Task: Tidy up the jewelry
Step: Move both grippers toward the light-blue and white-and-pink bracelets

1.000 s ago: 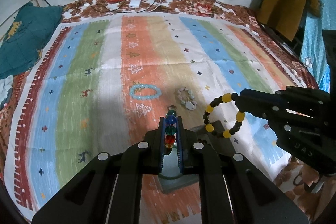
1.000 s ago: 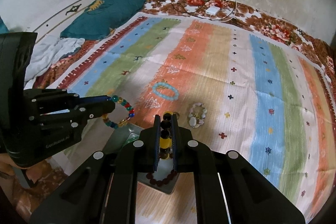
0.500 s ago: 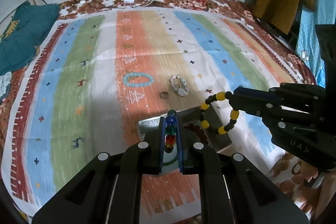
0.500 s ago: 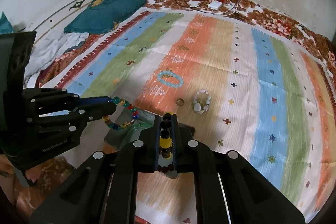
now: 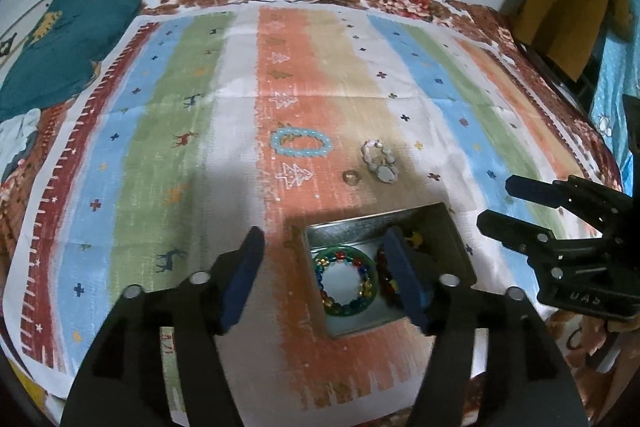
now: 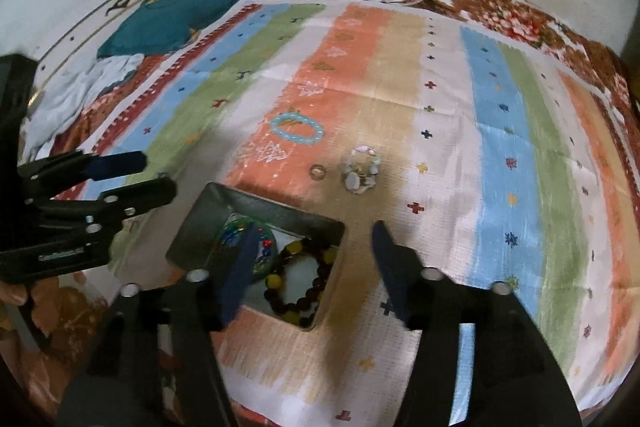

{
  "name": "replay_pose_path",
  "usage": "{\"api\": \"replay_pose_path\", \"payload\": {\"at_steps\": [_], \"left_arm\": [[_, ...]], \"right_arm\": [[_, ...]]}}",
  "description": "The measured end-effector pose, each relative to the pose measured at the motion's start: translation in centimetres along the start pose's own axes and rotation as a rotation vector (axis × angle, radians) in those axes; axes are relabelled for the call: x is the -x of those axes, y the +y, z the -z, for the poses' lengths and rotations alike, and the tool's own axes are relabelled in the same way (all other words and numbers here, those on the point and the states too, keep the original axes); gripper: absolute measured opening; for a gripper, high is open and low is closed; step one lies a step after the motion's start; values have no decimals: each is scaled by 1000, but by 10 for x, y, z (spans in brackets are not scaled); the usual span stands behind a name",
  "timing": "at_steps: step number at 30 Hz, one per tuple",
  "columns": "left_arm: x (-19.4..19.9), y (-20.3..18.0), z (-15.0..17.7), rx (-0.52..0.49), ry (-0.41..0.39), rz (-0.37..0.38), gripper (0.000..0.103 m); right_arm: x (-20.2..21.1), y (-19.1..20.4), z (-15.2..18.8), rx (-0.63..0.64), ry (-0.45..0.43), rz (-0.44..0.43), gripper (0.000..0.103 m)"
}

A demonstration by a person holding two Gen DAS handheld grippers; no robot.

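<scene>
Both grippers hang spread and empty over the tin (image 5: 452,227), two bracelets lying inside it. My left gripper (image 5: 326,267) has its jaws wide apart, and the multicolour bracelet (image 5: 345,282) sits on the tin floor between its fingers and just below them. My right gripper (image 6: 316,259) is likewise released, with the brown-and-yellow bracelet (image 6: 298,281) lying in the tin under its left finger, touching or nearly touching the coloured one.

I read the step in hand as the drop-off of this pair, which looks complete: neither gripper holds anything.

Three pieces remain on the striped cloth (image 5: 168,131), ahead of both grippers and well beyond the tin's far wall: the blue bracelet (image 5: 301,142), ahead and slightly left of my left gripper; the pale bracelet (image 5: 379,161), ahead of my right gripper; and a small ring (image 5: 351,177), just beside the pale one and nearest the tin.

The next move, as I judge it, calls for lifting clear of the tin walls, reaching forward with jaws kept apart, and coming down over one bead strand apiece. The ring is small and flat, and I expect it will be the hardest to pinch off the soft cloth.
</scene>
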State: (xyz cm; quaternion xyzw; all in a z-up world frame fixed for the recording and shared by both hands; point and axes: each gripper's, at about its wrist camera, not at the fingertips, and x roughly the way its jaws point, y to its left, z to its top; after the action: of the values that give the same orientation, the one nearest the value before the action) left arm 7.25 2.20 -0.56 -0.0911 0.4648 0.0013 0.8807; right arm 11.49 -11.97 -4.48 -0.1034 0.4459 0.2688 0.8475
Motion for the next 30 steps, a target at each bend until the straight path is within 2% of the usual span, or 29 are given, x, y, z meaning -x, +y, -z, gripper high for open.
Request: {"api": "replay_pose_path", "payload": {"at_steps": [2,4,7,12,20,26,30], "left_arm": [[-3,2,-1,6,6,-8,75],[-7,6,-4,18,10,-18,84],[-11,13,-8,39,13,-17,90],[-21,21,-12,77,23,-28,97],[-45,31,-20,104,61,-47,97],[-53,44,-28,131,38,-62,97],[-59,53,-33,159,38,-50,97]], "right_arm": [[-4,-6,-2,-14,4,12,69],[-6,-12,-5,-34,8,16,71],[-11,-19,-9,-64,10,17,77],[-20,-29,-16,-95,21,20,82],[-34,-42,-25,-153,38,5,85],[-53,-55,-32,-211,65,19,85],[-61,-56,-34,-198,80,44,85]]}}
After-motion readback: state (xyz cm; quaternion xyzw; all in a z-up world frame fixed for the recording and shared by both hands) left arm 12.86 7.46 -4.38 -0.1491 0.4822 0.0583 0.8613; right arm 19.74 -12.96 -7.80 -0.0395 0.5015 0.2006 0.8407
